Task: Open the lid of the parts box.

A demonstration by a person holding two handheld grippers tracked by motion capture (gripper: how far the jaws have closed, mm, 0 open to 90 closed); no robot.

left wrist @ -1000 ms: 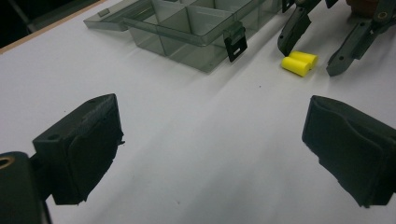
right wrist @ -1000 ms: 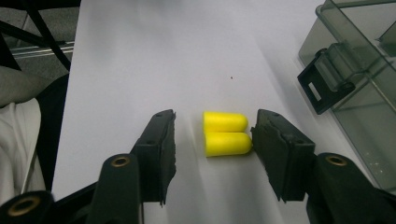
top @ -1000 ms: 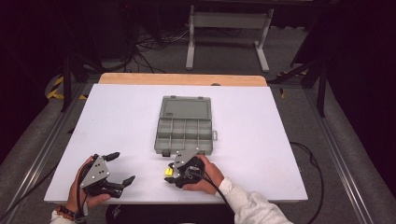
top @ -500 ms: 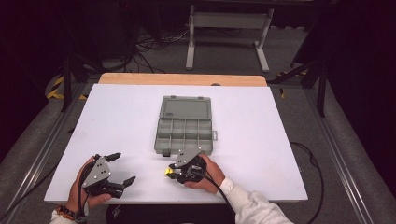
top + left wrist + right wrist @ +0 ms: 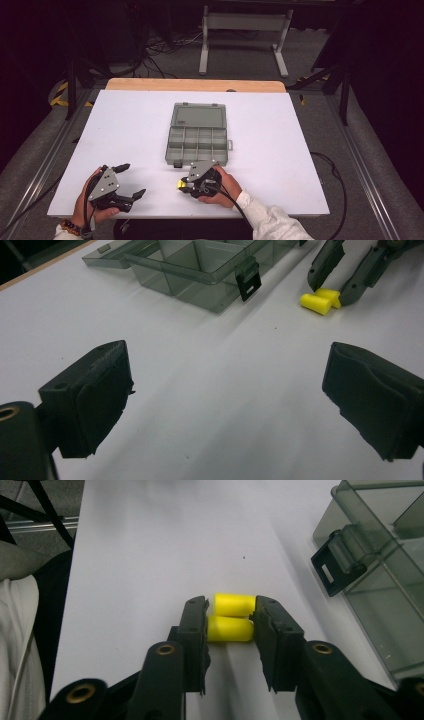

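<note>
Yellow foam earplugs (image 5: 231,617), lying on the white worktop (image 5: 125,130) just beside the open compartment box (image 5: 197,135), are pinched lengthwise by the right claw (image 5: 230,617), whose jaws have just been closing; next, probably, a lift toward a compartment.

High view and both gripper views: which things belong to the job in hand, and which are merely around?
In the job:
- right gripper, shut on two yellow foam plugs
- open compartment box

Merely around:
- left gripper, open, holding nothing
- metal stand
- floor cables
</note>
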